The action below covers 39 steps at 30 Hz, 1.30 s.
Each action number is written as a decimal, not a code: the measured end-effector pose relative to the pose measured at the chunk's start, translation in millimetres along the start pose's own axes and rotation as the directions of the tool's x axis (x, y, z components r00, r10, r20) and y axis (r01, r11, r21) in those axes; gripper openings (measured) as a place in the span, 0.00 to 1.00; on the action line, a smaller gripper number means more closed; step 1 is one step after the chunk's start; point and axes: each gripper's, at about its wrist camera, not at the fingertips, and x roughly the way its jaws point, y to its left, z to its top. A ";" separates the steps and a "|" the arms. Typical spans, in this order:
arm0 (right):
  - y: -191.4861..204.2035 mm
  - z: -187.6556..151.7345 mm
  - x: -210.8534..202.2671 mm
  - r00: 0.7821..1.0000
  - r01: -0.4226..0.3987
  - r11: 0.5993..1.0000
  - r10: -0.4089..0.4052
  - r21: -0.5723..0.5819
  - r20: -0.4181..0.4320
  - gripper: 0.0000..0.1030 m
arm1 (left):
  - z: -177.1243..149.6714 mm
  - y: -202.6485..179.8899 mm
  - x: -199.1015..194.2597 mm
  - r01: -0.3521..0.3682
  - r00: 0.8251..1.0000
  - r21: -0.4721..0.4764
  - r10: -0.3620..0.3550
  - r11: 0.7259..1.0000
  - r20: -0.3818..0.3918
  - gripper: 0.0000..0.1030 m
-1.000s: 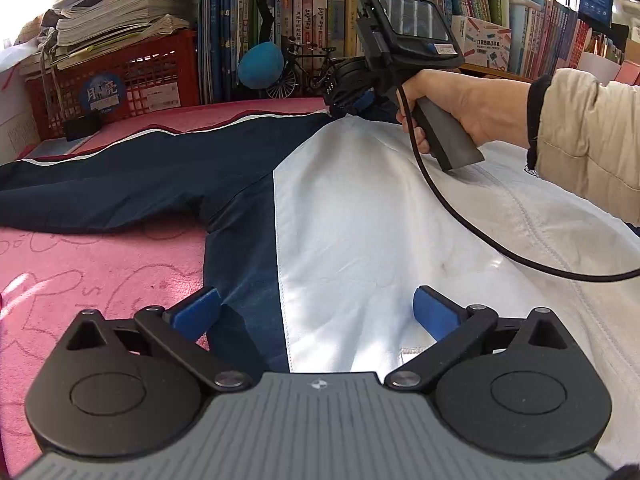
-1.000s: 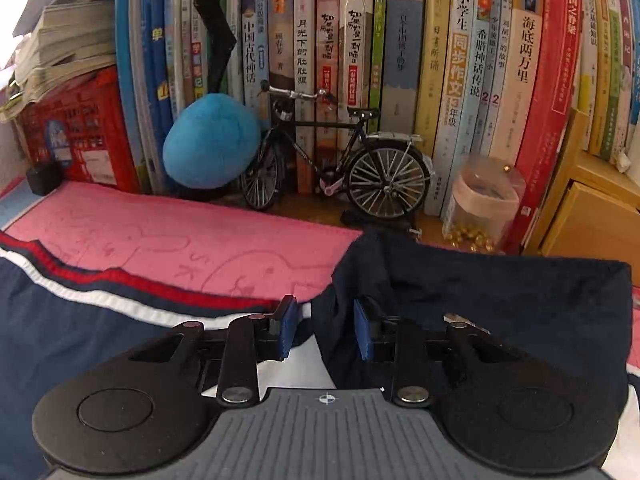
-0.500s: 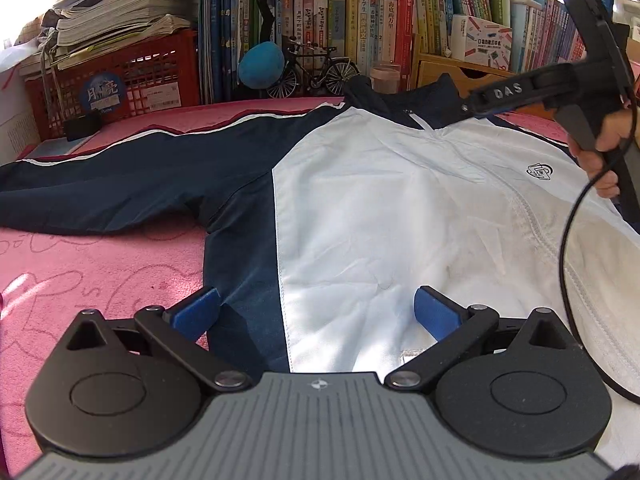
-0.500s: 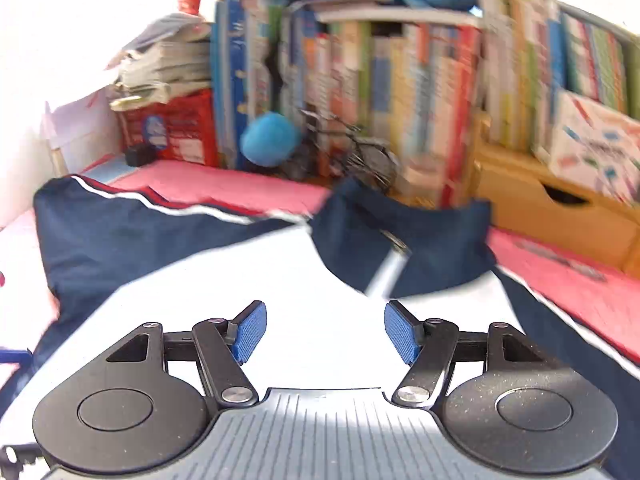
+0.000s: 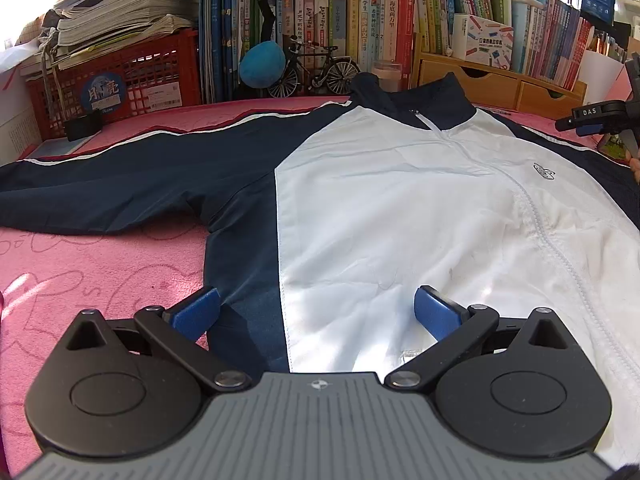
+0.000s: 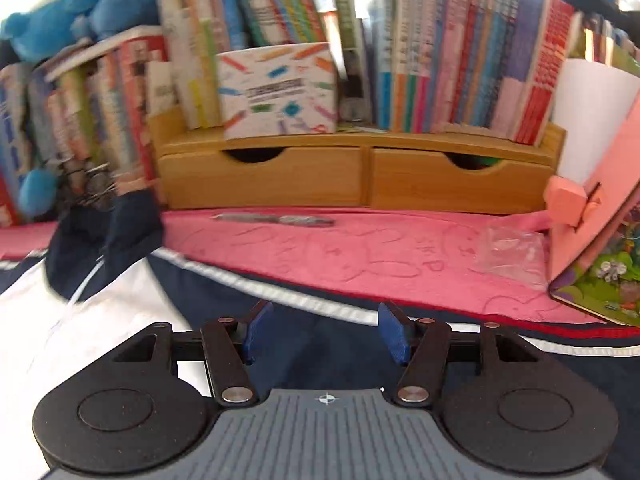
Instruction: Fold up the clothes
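**Thin navy-and-white jacket spread flat, not yet folded**

Pink, soft-looking cloth surface (image 5: pixel 92 276), printed with faint line drawings, carrying everything. Spread face-up across most of it: the jacket (image 5: pixel 400 208), white on the chest, navy at the sides and sleeves. Collar (image 5: pixel 412 98) at the far edge, touching the foot of the bookshelf clutter; hem at the near edge, under the left gripper (image 5: pixel 316 312). Long axis therefore near to far, zip running up the middle. One sleeve (image 5: pixel 120 168) stretched toward the left edge, the other sleeve (image 6: pixel 400 304) lying along the right side, crosswise to the body.

Probably light, limp and a little slippery, judging by the fine creases and sheen: likely to sag and slide unless pinched firmly. Best taken at seams or edges, where the fabric is doubled: a shoulder seam, a cuff, a hem corner. Zip line stiffer, a natural fold guide.

Left gripper low over the hem, jaws wide apart, straddling the navy-white seam, nothing pinched. Right gripper (image 6: pixel 326 334) above the navy shoulder and striped sleeve, jaws partly apart and closing, no cloth between the pads, picture blurred.

Small chest badge (image 5: pixel 543 171) on the white panel.
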 end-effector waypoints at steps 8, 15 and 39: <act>-67.6 -13.1 3.3 0.975 0.222 0.974 -0.221 0.031 -0.032 0.76 | 0.2 -0.9 -0.6 -0.002 1.000 -0.002 0.002 1.000 0.001 1.00; -38.5 -26.5 -67.3 0.999 0.048 0.999 -0.048 -0.001 0.019 0.61 | 0.7 -0.5 0.1 -0.005 1.000 -0.004 0.005 1.000 0.001 1.00; 94.0 -155.3 -252.7 0.808 -0.563 0.731 0.585 -0.386 -0.071 0.86 | -44.3 -42.4 -81.0 0.298 0.954 0.213 -0.285 0.931 -0.090 1.00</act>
